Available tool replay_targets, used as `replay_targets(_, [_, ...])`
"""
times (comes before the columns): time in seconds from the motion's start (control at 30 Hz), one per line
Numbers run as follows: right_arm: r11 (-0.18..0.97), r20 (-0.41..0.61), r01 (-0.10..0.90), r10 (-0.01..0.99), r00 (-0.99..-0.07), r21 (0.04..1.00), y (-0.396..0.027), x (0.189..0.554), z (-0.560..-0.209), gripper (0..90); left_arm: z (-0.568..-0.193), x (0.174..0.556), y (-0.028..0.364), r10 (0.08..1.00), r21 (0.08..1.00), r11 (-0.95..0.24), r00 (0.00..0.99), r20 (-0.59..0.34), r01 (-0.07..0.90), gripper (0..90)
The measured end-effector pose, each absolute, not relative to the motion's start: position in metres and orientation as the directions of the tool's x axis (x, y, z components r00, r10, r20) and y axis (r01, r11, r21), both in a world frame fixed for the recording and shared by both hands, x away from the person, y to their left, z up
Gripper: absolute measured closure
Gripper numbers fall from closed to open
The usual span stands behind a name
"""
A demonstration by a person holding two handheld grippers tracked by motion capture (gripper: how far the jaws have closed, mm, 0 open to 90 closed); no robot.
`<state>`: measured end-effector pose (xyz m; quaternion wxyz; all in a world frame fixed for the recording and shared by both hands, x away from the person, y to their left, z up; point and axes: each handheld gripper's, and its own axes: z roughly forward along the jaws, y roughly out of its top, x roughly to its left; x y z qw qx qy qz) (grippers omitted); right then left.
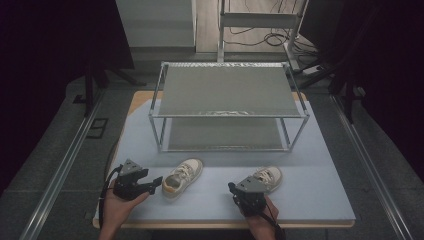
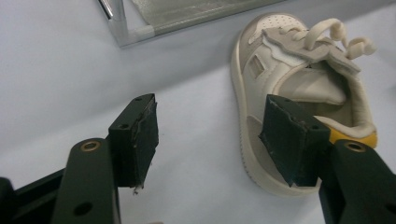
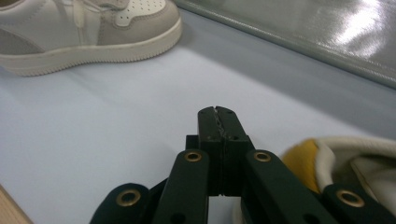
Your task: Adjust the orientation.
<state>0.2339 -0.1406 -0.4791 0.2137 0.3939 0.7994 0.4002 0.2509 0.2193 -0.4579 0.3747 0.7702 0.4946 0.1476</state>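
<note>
Shoes sit on the pale blue mat [image 1: 310, 200], two small white sneakers in front of a metal shoe rack [image 1: 227, 107] with two shelves. Nothing is on the rack yet, so my guess is the shoes are meant to go up there.

The left sneaker [image 1: 182, 177] lies just to the right of the left gripper [image 1: 156, 182]. Its long way runs from the heel, which is near the person, up and a bit right to the toe, which points at the rack. The left hand is the closer one to this shoe. In the left gripper view this sneaker [image 2: 299, 93] is right by the far jaw, with its yellow heel patch next to that jaw. The left gripper's jaws stand wide apart and hold nothing. One jaw seems to be at the side of the shoe's heel, but I cannot tell if it touches.

The right sneaker [image 1: 267, 177] peeks out from behind the right gripper [image 1: 231, 187], and its toe points up and right too. The right gripper's jaws are pressed tight together with nothing between them. In the right gripper view the right sneaker's yellow heel [image 3: 303, 161] is just beside the jaws, low on the right.
</note>
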Motion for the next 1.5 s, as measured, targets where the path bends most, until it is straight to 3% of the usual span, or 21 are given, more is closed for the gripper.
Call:
replay_targets(0.87, [0.338, 0.009, 0.496, 0.820, -0.572, 0.800, -0.220, 0.200, -0.481, 89.4, -0.461, 0.252, 0.218, 0.873, 0.710, -0.241, 0.468, -0.139, 0.662, 35.5])
replay_targets(1.37, [0.287, -0.007, 0.563, 0.895, -0.446, 0.775, -0.276, 0.214, -0.486, 89.4, -0.461, 0.252, 0.218, 0.872, 0.709, -0.243, 0.469, -0.138, 0.662, 35.4])
replay_targets(1.5, [0.247, 0.037, 0.588, 0.903, -0.429, 0.770, -0.291, 0.218, -0.493, 89.3, -0.461, 0.252, 0.218, 0.872, 0.709, -0.244, 0.469, -0.139, 0.662, 35.4])
